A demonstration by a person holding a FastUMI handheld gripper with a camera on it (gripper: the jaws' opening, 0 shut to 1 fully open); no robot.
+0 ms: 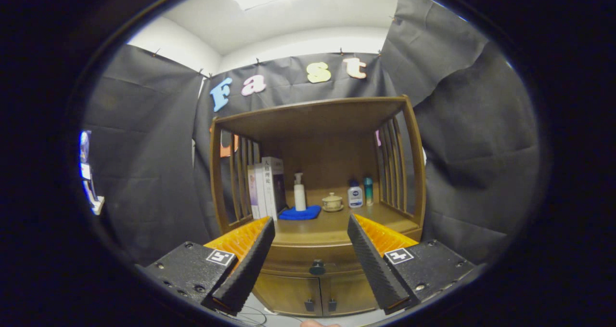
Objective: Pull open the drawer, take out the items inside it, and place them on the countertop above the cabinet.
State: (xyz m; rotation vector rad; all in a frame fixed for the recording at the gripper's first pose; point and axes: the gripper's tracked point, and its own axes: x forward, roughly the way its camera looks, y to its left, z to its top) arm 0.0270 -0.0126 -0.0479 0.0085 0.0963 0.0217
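While the drawer (pixel 315 258) is shut, the tool (pixel 311 223) hangs in front of the wooden cabinet (pixel 317 124), well short of it, fingers spread wide with nothing between them. The drawer front sits under the table (pixel 332 226) of the cabinet, and its dark round knob (pixel 317 268) falls in the gap between the two fingers, low and beyond the tips.

Step in hand, as judged: the approach, with the pull not yet begun. The next move would call for lowering and advancing the tool until the fingers bracket the knob, closing on it squarely, then drawing straight back. The knob looks small, so an off-centre grip could slip.

On the table stand some books (pixel 265 187) at the left, a white pump bottle (pixel 300 193), a blue cloth (pixel 300 213) lying before it, a small lidded cup (pixel 332 202) on a saucer, a white bottle with a blue label (pixel 355 195) and a slim teal bottle (pixel 368 190). Open wood remains nearer the front edge for setting things down.

Hidden or unclear: the drawer's contents cannot be seen at all. The two lower doors (pixel 315 295) with their small handles are partly cut off by the fingers. A pale sliver at the very bottom may be part of a hand; too little shows to say.
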